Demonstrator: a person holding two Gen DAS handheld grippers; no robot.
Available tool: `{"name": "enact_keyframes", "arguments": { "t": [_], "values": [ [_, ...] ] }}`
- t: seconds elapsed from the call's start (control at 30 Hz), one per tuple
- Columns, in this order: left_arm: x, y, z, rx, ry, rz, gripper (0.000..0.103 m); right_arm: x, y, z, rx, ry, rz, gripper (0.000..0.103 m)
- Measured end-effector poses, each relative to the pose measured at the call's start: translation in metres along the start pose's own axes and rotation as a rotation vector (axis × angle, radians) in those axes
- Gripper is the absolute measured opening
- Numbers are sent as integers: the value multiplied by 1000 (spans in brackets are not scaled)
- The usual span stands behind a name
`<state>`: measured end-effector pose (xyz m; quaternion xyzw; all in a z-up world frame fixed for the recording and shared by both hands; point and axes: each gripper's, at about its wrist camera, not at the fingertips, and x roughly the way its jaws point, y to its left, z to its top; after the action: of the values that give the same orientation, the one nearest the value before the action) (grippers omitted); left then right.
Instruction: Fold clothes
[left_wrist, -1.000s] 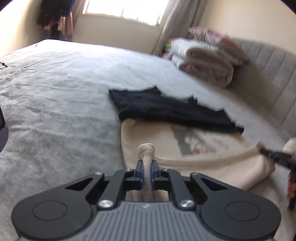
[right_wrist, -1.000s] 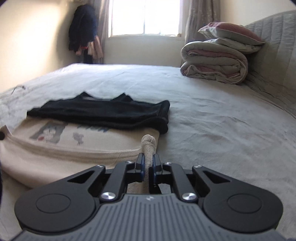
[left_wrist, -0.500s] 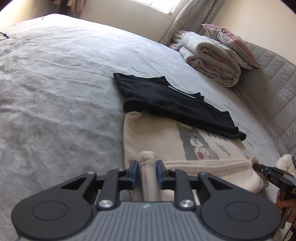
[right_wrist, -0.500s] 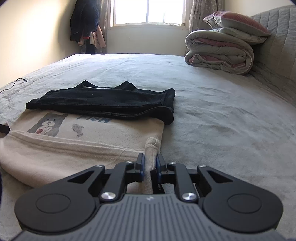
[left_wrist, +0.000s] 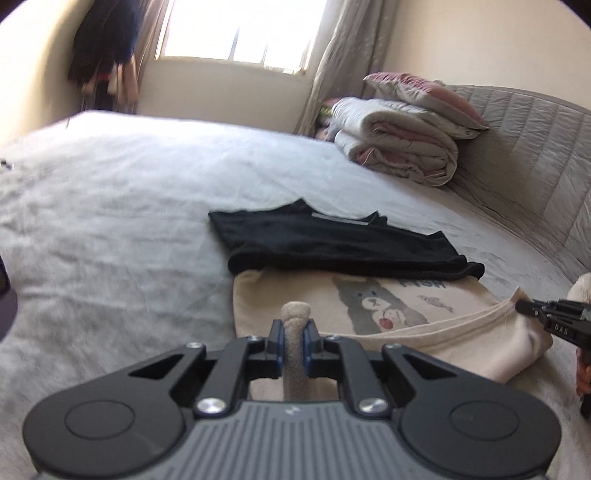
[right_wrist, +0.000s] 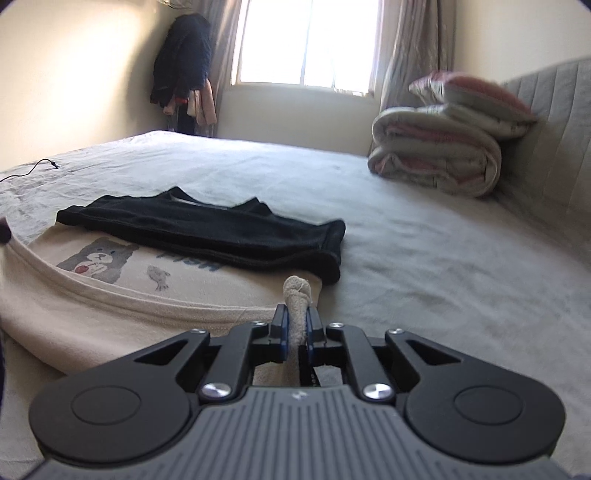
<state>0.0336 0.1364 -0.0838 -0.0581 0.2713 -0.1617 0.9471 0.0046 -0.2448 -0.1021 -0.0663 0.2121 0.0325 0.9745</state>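
A cream shirt (left_wrist: 306, 302) with a grey bear print lies on the grey bed, its near hem raised as a fold. My left gripper (left_wrist: 294, 332) is shut on the hem's left corner, a bunch of cloth sticking up between the fingers. In the right wrist view the same cream shirt (right_wrist: 122, 291) stretches to the left, and my right gripper (right_wrist: 296, 323) is shut on the hem's right corner. That right gripper (left_wrist: 535, 308) also shows at the right edge of the left wrist view. A folded black garment (left_wrist: 332, 243) (right_wrist: 207, 229) lies across the shirt's far part.
A rolled quilt with a pink pillow (left_wrist: 402, 144) (right_wrist: 439, 155) sits at the grey padded headboard (left_wrist: 528, 155). Dark clothes hang in the corner (right_wrist: 183, 74) beside the window. A thin black cable (right_wrist: 33, 168) lies at the bed's far left. Bare bedspread (right_wrist: 461, 266) lies to the right.
Both grippers keep their hold on the hem corners and have tilted up, so more of the room shows. The left jaws have closed tighter on the cloth than half a second ago.
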Motion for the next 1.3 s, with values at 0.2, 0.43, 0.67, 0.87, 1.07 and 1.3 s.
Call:
{"name": "enact_keyframes", "arguments": {
  "t": [0.2, 0.43, 0.67, 0.87, 1.07, 1.3],
  "values": [
    [-7, -3, 4, 12, -36, 9, 10, -9, 5, 3, -50, -58, -27, 10],
    [-5, -5, 8, 20, -62, 29, 10, -11, 9, 7, -92, -94, -50, 10],
    [9, -3, 20, 11, -78, 55, 10, 0, 7, 15, -87, -109, -75, 10],
    [29, -2, 29, 8, -81, 85, 10, 15, 5, 20, -81, -111, -96, 10],
    [54, 0, 31, 1, -58, 127, 10, 33, 1, 23, -83, -90, -107, 10],
    [70, 3, 28, 3, -38, 189, 10, 58, 4, 23, -116, 6, -116, 10]
  ]
}}
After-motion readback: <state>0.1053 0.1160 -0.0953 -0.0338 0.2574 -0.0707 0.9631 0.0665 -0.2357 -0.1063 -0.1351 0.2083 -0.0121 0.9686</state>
